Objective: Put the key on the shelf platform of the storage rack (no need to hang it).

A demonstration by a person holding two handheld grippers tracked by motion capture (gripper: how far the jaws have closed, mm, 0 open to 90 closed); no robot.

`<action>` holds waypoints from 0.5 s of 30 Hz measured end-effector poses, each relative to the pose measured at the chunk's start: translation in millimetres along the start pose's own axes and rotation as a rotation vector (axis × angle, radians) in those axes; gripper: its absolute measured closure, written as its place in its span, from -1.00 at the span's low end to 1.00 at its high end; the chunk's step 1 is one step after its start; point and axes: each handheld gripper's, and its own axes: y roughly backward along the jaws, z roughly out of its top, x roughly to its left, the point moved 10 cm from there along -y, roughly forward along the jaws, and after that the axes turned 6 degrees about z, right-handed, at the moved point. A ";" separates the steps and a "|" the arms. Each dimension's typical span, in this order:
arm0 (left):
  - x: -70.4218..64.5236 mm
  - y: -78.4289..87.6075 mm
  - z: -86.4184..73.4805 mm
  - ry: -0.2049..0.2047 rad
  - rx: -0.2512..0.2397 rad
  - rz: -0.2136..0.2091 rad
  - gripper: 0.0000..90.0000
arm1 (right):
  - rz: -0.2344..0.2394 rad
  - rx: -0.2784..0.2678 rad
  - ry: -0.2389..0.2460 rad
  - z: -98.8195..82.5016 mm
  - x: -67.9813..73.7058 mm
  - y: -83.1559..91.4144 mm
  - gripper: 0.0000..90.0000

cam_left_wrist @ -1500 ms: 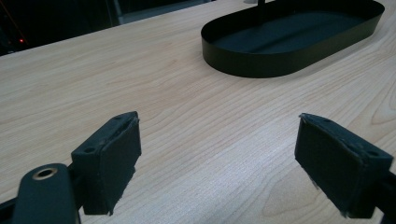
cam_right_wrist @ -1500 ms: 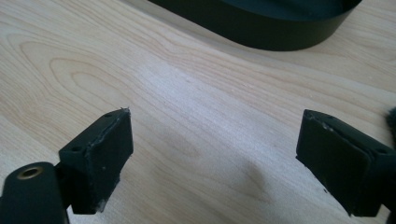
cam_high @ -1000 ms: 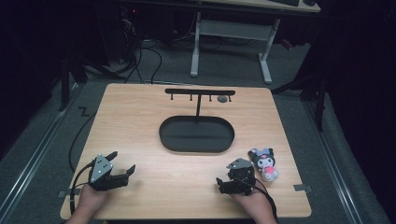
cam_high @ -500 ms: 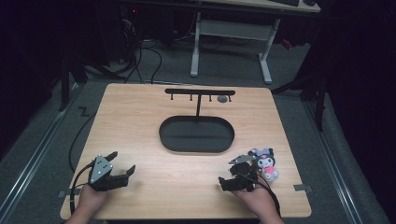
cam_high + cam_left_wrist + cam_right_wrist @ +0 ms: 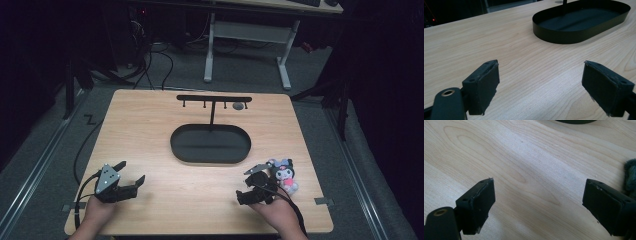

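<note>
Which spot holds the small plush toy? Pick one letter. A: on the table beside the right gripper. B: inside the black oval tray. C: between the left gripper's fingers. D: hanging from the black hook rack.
A: in the high view the plush toy lies on the wooden table just beside the right gripper, outside the black oval tray.

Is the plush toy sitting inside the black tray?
No, the plush toy lies on the bare table beside the right gripper, apart from the tray.
</note>
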 end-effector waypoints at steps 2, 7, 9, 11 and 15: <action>-0.8 1.4 -0.6 -0.004 -0.005 0.000 -0.66 | -0.003 0.005 0.004 0.7 0.3 2.0 -0.75; -1.6 6.5 -0.8 -0.012 -0.027 0.001 -0.66 | -0.004 0.041 0.045 0.2 1.6 1.3 -0.76; -1.1 6.6 -1.0 -0.008 -0.026 0.004 -0.66 | -0.001 0.050 0.050 0.3 1.5 0.0 -0.76; -1.2 7.1 -1.1 -0.011 -0.029 0.007 -0.66 | 0.015 0.059 0.052 0.3 1.9 -1.0 -0.76; -3.0 8.8 -1.3 -0.029 -0.038 0.006 -0.66 | 0.038 0.077 0.044 2.8 0.5 2.9 -0.73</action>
